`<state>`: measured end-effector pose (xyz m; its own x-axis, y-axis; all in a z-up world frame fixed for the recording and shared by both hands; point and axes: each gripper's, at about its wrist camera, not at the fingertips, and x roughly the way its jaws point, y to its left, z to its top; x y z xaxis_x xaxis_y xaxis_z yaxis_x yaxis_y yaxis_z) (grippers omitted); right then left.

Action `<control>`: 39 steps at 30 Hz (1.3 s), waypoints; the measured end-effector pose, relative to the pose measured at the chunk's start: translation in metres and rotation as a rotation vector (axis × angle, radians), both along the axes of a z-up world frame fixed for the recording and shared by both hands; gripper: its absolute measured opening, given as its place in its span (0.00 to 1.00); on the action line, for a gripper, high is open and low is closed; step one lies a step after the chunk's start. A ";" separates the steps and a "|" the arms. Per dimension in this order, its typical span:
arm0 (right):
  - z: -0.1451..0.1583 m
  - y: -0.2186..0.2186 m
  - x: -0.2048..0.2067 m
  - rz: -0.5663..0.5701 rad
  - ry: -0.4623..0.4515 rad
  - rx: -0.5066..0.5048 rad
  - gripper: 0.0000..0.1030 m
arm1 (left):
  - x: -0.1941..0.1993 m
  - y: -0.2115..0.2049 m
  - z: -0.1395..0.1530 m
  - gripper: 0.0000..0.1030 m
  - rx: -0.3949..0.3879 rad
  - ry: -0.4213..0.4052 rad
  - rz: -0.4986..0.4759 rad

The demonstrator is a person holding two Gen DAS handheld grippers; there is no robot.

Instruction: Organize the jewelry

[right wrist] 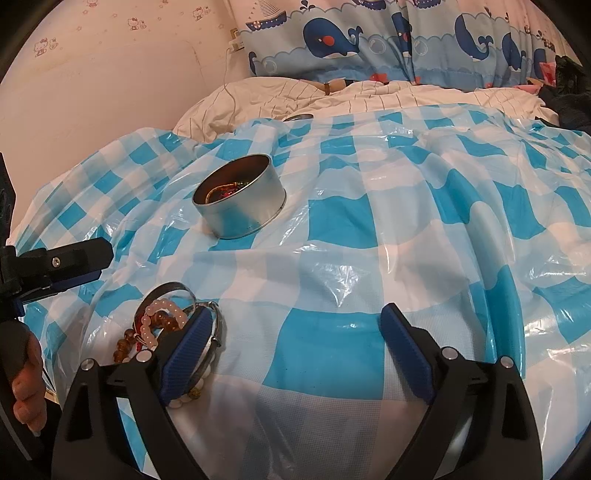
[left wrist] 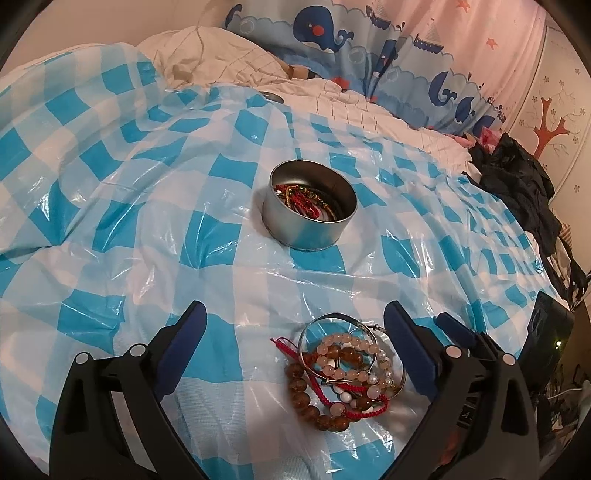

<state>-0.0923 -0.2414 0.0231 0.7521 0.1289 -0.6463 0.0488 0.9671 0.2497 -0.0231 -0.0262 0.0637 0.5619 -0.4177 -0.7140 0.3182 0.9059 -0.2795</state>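
A round metal tin [left wrist: 309, 209] sits on the blue-and-white checked plastic sheet and holds several red and green bracelets; it also shows in the right wrist view [right wrist: 240, 201]. A pile of bracelets [left wrist: 341, 373], amber beads, pink beads, red cord and a silver bangle, lies between my left gripper's fingers, nearer the right one. My left gripper [left wrist: 295, 317] is open and empty just above the pile. My right gripper [right wrist: 295, 321] is open and empty; its left finger overlaps the same pile [right wrist: 162, 325].
The checked sheet [left wrist: 147, 229] covers a soft, creased bed. A white quilt [left wrist: 354, 107] and whale-print curtain [left wrist: 332, 33] lie behind. Dark clothing [left wrist: 524, 184] is heaped at the right. A small metal lid [left wrist: 272, 97] rests at the sheet's far edge.
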 end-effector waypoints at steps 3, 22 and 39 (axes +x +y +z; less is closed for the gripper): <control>0.000 0.000 0.000 0.001 -0.001 0.001 0.86 | 0.000 0.000 -0.001 0.90 0.001 0.001 -0.001; 0.000 0.000 0.000 0.001 0.000 0.001 0.87 | 0.000 -0.002 -0.003 0.91 0.009 0.003 -0.005; 0.000 0.002 0.000 0.000 0.000 0.001 0.89 | 0.000 -0.003 -0.003 0.91 0.010 0.005 -0.005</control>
